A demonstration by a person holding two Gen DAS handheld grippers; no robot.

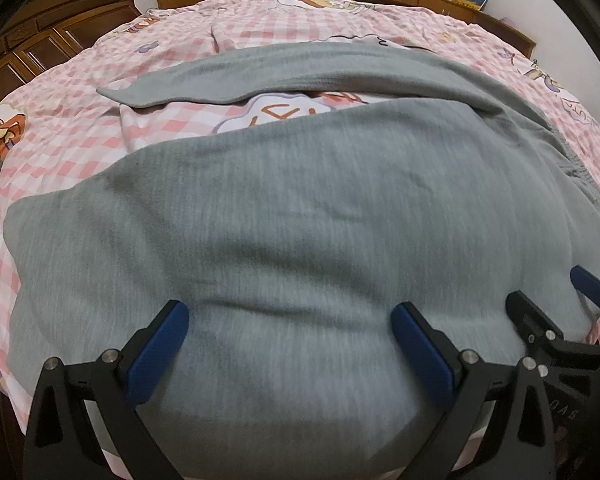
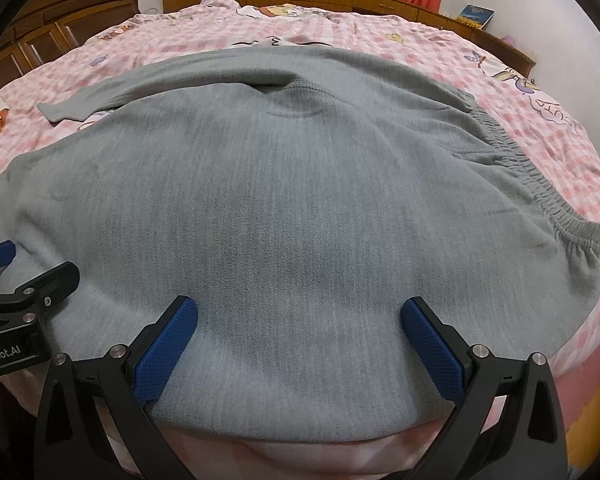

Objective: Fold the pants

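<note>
While the grey pants (image 2: 292, 184) lie spread flat at the near edge of the bed (image 2: 540, 128), waistband toward its right side, the left tongs (image 1: 290, 344) and right tongs (image 2: 300, 340) hover side by side above them, both spread wide, pinching nothing.

Both black grippers, left gripper (image 1: 290, 354) and right gripper (image 2: 300, 350), have textured blue pads.

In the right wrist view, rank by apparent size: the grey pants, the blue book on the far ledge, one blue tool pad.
1. grey pants, filling most of the frame.
2. blue tool pad, though nearness to the camera inflates it.
3. blue book, small, but far away.
</note>
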